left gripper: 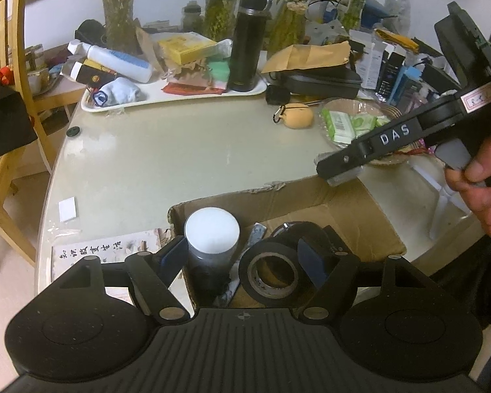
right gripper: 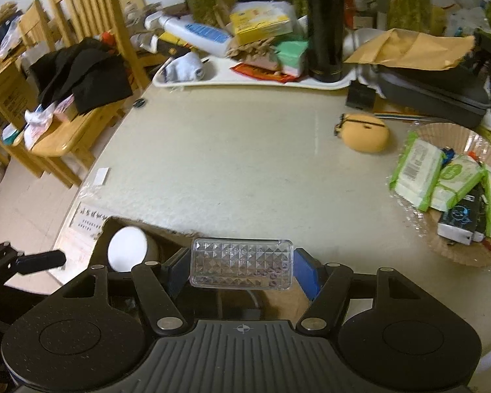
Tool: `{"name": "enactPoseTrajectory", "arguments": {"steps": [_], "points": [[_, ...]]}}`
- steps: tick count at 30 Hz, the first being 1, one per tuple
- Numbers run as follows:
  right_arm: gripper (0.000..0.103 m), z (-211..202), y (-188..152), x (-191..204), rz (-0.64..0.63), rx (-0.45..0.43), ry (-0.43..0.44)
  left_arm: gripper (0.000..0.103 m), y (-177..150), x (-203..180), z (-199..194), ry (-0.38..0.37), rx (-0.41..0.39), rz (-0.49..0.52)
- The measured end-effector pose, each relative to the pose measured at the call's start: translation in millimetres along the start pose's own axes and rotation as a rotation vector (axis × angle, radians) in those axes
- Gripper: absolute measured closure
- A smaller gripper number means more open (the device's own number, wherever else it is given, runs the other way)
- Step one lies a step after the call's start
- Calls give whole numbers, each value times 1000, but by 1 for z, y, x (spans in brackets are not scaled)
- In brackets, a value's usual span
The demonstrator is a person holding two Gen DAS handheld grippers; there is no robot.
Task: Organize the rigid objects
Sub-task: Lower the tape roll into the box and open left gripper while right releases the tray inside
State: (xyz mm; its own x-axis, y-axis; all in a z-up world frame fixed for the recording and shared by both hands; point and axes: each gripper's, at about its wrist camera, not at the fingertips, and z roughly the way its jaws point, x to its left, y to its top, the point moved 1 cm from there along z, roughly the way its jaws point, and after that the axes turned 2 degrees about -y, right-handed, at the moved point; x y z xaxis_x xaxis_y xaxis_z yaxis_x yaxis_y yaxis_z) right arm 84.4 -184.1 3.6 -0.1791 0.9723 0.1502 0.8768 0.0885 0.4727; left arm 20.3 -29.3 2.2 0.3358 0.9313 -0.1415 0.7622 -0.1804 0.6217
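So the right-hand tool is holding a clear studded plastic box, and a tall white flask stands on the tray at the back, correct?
Nearly. The right gripper does hold the clear studded plastic box, but the flask standing on the white tray is black, not white. The right wrist view shows it; the left wrist view agrees.

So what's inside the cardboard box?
In the box: a white-lidded jar, a black tape roll and a slim bluish thing between them. The left tongs hide the rest of the bottom.
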Motion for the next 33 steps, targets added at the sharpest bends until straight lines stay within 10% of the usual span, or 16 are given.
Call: {"name": "enactPoseTrajectory", "arguments": {"steps": [5,33], "points": [[5,3,0,4,-7,-1,-17,30,0,2,0,-1,-4,-18],[0,6,2,-15,63,-1,-136,30,-1,3,3,16,9,-27]]}}
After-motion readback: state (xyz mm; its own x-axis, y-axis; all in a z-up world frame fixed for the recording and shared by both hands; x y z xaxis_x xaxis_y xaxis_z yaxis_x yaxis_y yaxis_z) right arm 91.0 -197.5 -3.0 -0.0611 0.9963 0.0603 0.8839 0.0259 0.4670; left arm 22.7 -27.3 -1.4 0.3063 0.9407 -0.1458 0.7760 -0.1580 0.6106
